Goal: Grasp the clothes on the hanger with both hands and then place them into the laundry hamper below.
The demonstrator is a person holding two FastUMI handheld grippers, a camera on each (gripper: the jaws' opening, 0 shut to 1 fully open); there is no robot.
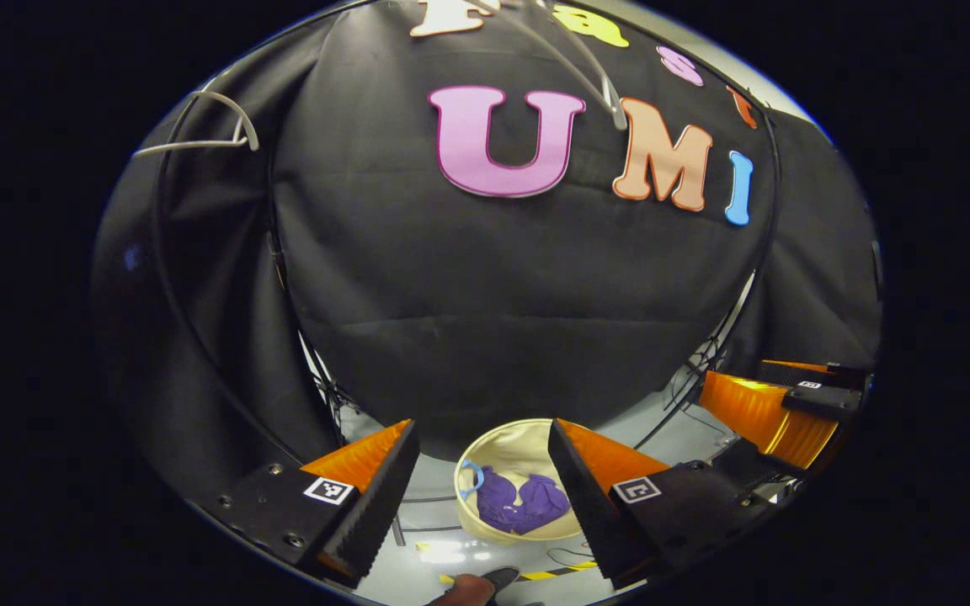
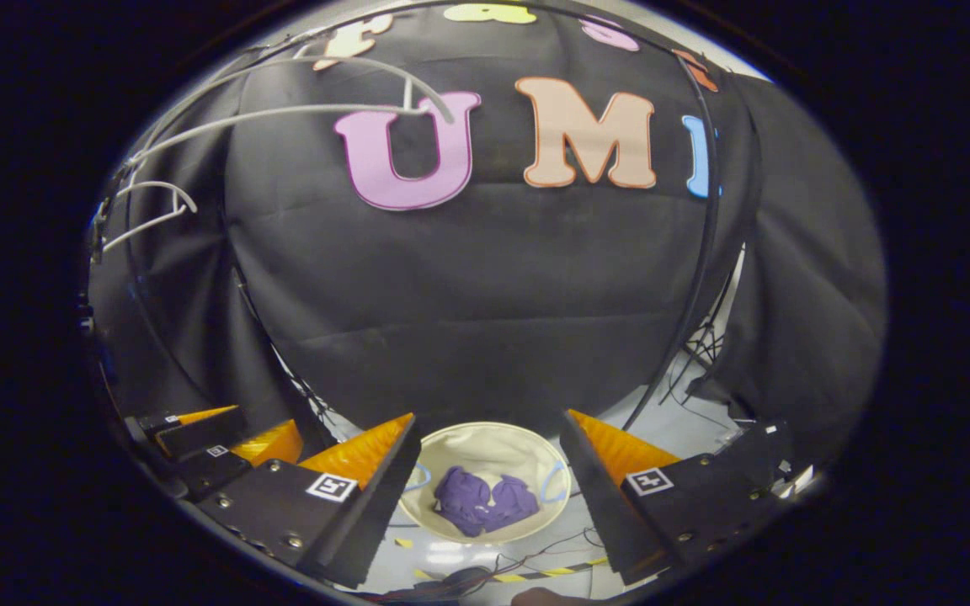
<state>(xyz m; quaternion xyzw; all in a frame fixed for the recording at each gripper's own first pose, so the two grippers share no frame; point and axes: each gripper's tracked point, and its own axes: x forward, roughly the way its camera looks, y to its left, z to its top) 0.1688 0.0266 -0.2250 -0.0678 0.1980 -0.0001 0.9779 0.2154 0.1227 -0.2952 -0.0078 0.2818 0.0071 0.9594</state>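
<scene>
Below and between the spread fingers of the left gripper (image 1: pixel 478 513) sits a round cream laundry hamper (image 1: pixel 508 442) on a pale floor. Inside it lies a crumpled purple garment (image 1: pixel 523 503), bunched toward the near side of the hamper, with a blue loop handle (image 1: pixel 471 478) showing at the hamper's rim beside the left finger. The jaws of this gripper stand wide apart and hold nothing. Off past its right finger, the other gripper appears at the edge of the left gripper view, well apart from the hamper.

From the right gripper view the same picture repeats: the right gripper (image 2: pixel 485 505) has its jaws wide apart and empty, and the laundry hamper (image 2: pixel 485 438) lies in the gap between them, farther off and lower. The purple garment (image 2: pixel 485 503) rests in a heap at the hamper's bottom. Beyond the left finger of this gripper, the left gripper shows at the edge.

High above the jaws, against the black cloth wall (image 1: pixel 519 278), bare pale hangers (image 2: pixel 283 114) hang on a rail, with another bare hanger (image 1: pixel 207 135) up and to the left of the left gripper's fingers. Just under the jaws in the left gripper view, a yellow-and-black striped tape (image 1: pixel 540 575) crosses the floor, and the tip of a shoe (image 1: pixel 498 578) pokes in at the bottom edge.
</scene>
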